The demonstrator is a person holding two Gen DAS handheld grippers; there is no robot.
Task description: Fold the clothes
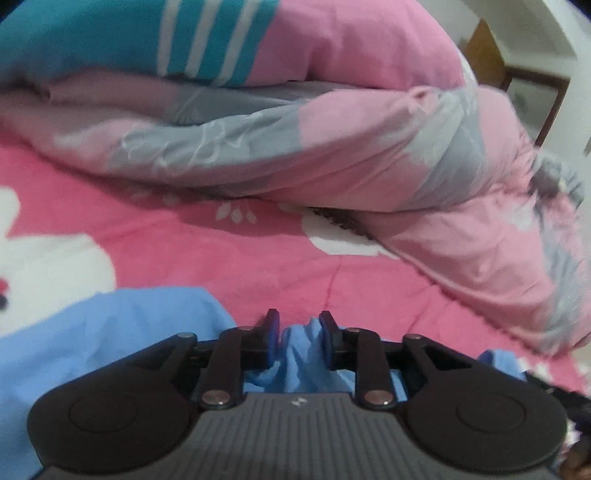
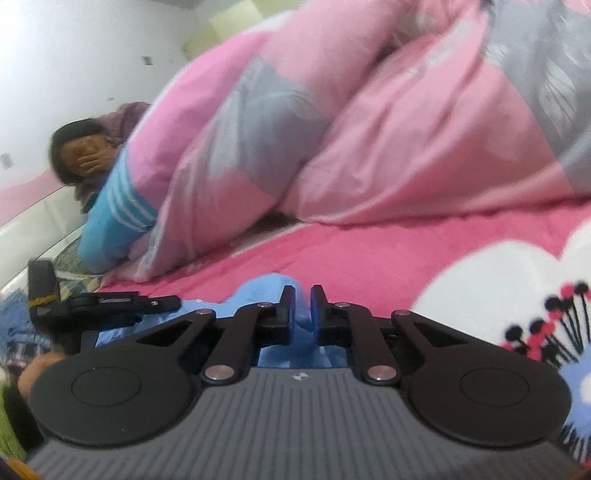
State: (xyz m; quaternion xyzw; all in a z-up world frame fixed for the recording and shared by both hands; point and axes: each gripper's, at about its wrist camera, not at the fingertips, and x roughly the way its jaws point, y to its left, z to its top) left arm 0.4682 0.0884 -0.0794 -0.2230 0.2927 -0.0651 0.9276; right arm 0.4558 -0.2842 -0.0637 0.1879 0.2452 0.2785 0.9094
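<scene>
Left gripper (image 1: 297, 318): fingers drawn in narrow on a bunched fold of the light blue garment (image 1: 66, 354), cloth pinched between the blue pads.
Right gripper (image 2: 303, 295): fingers nearly together, a ridge of the same blue cloth (image 2: 266, 286) pinched between them.
Garment: lies on the bed sheet right under both grippers; in the left wrist view it spreads out to the left of the fingers, and a small bit shows at the right of them.
Other gripper in the right wrist view: a black tool (image 2: 110, 304) lies left of the right gripper, touching the blue cloth; its finger state I cannot tell.
Bed sheet (image 1: 258, 266): bright pink with big white shapes and black-and-red dotted flower print (image 2: 550, 325), beyond the garment on all sides.
Duvet (image 1: 369, 147): pink and grey, heaped in thick rolls on the sheet, beyond the garment.
Teal cloth (image 1: 110, 33): white stripes, lying against the duvet on its far side.
Person (image 2: 85, 155): lying past the duvet by the wall, a hand up near the face, blurred.
</scene>
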